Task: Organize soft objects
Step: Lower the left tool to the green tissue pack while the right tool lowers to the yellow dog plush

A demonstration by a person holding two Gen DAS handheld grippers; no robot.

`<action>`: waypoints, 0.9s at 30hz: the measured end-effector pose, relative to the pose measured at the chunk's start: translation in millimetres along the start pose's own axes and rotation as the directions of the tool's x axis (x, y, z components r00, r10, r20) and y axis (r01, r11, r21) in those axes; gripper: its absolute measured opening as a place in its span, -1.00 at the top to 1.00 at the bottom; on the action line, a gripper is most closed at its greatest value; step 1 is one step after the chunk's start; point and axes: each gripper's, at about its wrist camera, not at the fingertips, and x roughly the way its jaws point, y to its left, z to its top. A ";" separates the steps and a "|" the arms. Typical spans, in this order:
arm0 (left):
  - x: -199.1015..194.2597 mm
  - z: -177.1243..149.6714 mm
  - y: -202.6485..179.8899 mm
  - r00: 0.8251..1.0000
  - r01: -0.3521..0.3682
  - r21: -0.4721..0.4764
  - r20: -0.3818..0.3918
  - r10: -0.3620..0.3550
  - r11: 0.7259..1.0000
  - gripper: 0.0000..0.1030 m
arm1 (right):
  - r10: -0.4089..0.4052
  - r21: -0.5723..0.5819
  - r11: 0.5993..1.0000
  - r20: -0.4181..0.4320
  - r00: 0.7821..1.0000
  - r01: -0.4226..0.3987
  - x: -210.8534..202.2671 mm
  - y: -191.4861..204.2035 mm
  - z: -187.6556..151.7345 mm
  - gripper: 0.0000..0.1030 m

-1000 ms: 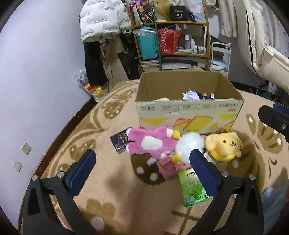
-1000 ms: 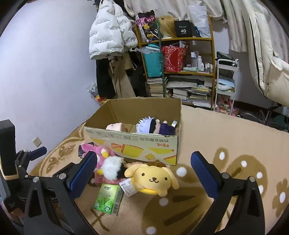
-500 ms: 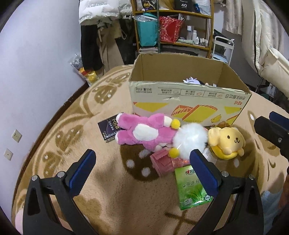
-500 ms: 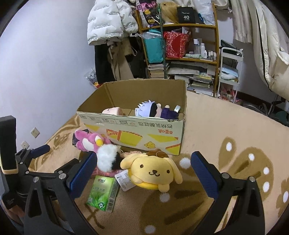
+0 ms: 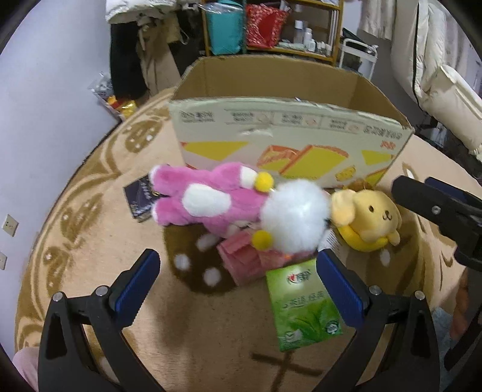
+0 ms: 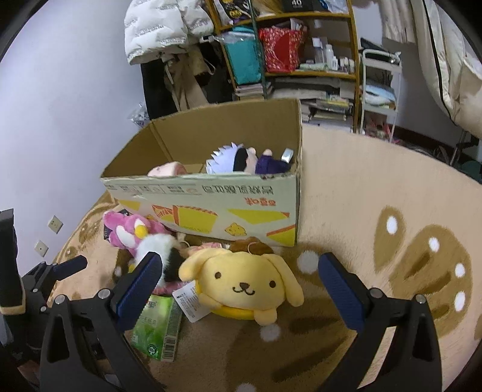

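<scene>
- Left gripper (image 5: 238,279) wide open, nothing between the blue pads, hanging over the rug (image 5: 90,241) just short of the toy pile.
- Right gripper (image 6: 239,279) spread wide too, gripping nothing, lined up right over the yellow dog plush (image 6: 241,283).
- Pink and white plush (image 5: 241,205) lying on its side on the rug in front of the cardboard box (image 5: 286,144), fluffy white end touching the yellow dog's ear.
- Pink packet (image 5: 250,259) tucked under that plush, partly hidden.
- Green tissue pack (image 5: 304,301) flat on the rug, just beside the pink packet, close to the left gripper's right finger.
- Dark flat packet (image 5: 138,196) poking out from under the pink plush's feet.
- Yellow dog plush face up toward the right wrist view, paper tag (image 6: 189,298) hanging off its left side, touching the green tissue pack.
- Cardboard box open on top, already holding a white-haired doll (image 6: 238,156) by the right wall and something pale pink (image 6: 165,169) by the near wall.
- Shelf (image 6: 301,45) crammed with bags and bottles behind the box, white puffer jacket (image 6: 159,27) hanging beside it.
- Left view a bit blurry, so printing on the box not readable there.
</scene>
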 end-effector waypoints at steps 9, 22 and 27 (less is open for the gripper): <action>13.9 -4.5 -10.9 0.996 0.071 0.006 -0.063 -0.070 0.997 -0.99 | -0.009 0.008 1.000 -0.101 0.995 0.010 22.3 -3.4 -9.3 -1.00; 27.0 -10.1 -21.4 0.987 0.109 0.022 -0.124 -0.105 0.994 -0.99 | -0.013 0.039 0.999 -0.177 0.984 0.021 37.7 -12.8 -16.6 -1.00; 32.4 -10.3 -17.6 0.982 0.121 0.004 -0.147 -0.119 0.993 -0.99 | -0.001 0.050 0.999 -0.208 0.978 0.011 44.1 -14.4 -17.5 -1.00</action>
